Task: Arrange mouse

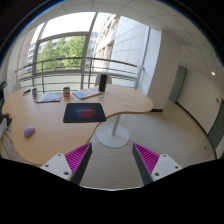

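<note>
A small light purple mouse (pixel 29 131) lies on the wooden table (pixel 120 100) near its left front edge. A dark mouse mat (pixel 85 111) with a reddish print lies in the middle of the table, to the right of the mouse. My gripper (pixel 112 160) is open and empty, held well back from the table and above the floor. Its two fingers (pixel 76 160) with magenta pads stand wide apart, and nothing is between them. The mouse is far ahead and to the left of the fingers.
On the table's far side are papers or books (pixel 48 97), a cup (pixel 67 92) and a dark upright object (pixel 102 82). The table stands on a white round pedestal base (pixel 113 134). Large windows and a railing lie behind; a door (pixel 177 85) is at the right.
</note>
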A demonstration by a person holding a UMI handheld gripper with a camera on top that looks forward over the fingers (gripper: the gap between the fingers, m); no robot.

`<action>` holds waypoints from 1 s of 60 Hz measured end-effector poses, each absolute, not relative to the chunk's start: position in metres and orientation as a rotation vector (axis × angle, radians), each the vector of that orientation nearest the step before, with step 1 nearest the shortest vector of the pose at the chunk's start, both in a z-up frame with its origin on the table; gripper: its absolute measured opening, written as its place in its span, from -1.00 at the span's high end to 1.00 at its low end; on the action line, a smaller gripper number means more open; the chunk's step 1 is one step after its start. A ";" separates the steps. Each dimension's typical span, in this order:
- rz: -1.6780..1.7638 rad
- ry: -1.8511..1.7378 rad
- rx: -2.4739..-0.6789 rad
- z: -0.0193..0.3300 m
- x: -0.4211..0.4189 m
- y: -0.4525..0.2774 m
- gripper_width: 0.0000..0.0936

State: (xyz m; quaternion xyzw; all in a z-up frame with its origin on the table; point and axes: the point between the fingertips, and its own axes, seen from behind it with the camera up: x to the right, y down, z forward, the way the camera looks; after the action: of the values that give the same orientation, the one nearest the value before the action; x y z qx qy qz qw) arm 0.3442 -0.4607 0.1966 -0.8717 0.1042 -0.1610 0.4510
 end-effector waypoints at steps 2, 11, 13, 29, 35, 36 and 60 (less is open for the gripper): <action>-0.399 0.264 -2.155 0.196 0.344 -0.462 -0.80; -0.420 0.274 -2.179 0.183 0.335 -0.465 -0.80; -0.419 0.277 -2.188 0.176 0.327 -0.467 -0.81; -0.283 0.216 -2.270 0.100 0.188 -0.463 -0.82; -0.179 0.184 -2.280 0.075 0.110 -0.439 -0.81; -0.160 0.174 -2.277 0.070 0.096 -0.427 -0.82; 0.044 0.027 -2.225 0.004 -0.102 -0.261 -0.81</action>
State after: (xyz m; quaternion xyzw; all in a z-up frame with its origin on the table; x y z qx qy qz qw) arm -0.1019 -0.2613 0.0038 -0.8968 0.0107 0.0178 0.4419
